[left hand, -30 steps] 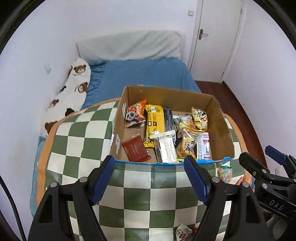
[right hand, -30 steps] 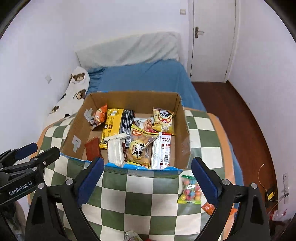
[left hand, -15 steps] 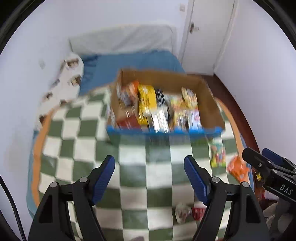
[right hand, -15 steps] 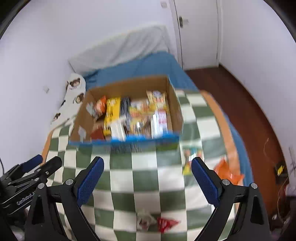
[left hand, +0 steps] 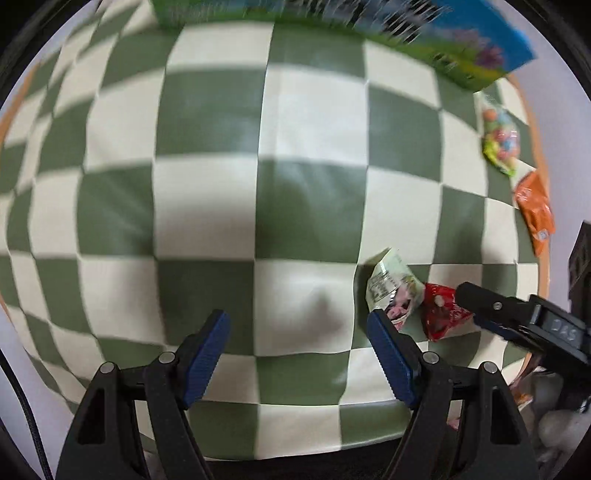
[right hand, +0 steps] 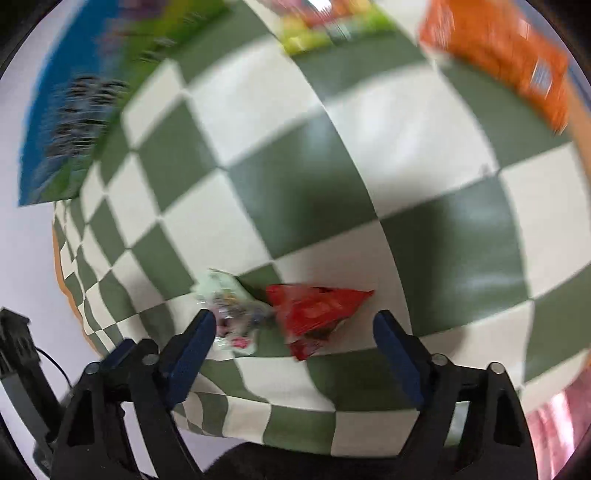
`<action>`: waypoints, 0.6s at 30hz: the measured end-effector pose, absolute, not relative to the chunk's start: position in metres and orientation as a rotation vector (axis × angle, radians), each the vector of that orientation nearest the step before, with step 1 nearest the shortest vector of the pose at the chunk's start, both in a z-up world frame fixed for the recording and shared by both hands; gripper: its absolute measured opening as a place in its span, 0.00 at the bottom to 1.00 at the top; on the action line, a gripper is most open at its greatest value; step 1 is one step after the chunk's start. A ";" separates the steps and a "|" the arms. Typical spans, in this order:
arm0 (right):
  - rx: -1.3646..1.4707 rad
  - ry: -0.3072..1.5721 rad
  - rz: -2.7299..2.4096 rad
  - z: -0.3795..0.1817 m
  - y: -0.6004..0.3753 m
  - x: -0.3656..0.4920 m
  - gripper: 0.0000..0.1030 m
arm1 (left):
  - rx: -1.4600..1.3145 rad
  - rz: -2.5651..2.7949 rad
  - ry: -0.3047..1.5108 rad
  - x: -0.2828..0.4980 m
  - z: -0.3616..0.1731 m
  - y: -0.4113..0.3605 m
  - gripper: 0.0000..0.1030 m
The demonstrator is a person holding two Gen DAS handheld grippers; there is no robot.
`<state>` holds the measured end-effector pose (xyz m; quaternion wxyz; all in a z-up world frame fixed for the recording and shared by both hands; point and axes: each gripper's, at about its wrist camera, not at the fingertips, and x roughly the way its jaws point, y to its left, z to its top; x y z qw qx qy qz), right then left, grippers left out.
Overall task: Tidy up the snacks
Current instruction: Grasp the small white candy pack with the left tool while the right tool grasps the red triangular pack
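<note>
A red snack packet (right hand: 314,314) and a pale green-white packet (right hand: 231,308) lie side by side on the green-and-white checked cloth (right hand: 332,184). My right gripper (right hand: 295,332) is open, low over them, with the red packet between its fingers. My left gripper (left hand: 297,332) is open and empty over bare cloth; the pale packet (left hand: 391,291) and red packet (left hand: 441,314) lie just right of its right finger. The right gripper's finger (left hand: 517,314) shows there beside the red packet. The snack box's blue-green side (left hand: 369,29) is at the top.
A bag of coloured candies (left hand: 500,136) and an orange packet (left hand: 535,210) lie near the cloth's right edge, also blurred in the right wrist view (right hand: 332,26) (right hand: 509,55). The cloth's front edge drops off just ahead of both grippers.
Both grippers have dropped and tilted down from a high view of the filled box to close over the cloth. The right gripper now straddles the red packet. Both stay open.
</note>
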<state>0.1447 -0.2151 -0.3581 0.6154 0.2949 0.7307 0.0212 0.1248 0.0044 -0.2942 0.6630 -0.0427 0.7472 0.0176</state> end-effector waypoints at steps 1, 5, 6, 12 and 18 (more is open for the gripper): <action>0.683 1.692 0.059 -0.366 -0.216 0.144 0.74 | -0.110 0.050 1.700 0.123 -0.299 0.003 0.74; 0.579 1.678 0.124 -0.376 -0.206 0.147 0.52 | -0.162 0.096 1.726 0.119 -0.313 -0.006 0.74; 0.523 1.667 0.157 -0.374 -0.201 0.149 0.48 | -0.182 0.101 1.731 0.118 -0.315 -0.008 0.74; 0.358 1.606 0.202 -0.359 -0.205 0.148 0.44 | -0.240 0.090 1.770 0.120 -0.333 -0.037 0.74; 0.387 1.614 0.212 -0.361 -0.235 0.146 0.44 | -0.200 0.072 1.755 0.125 -0.350 -0.073 0.51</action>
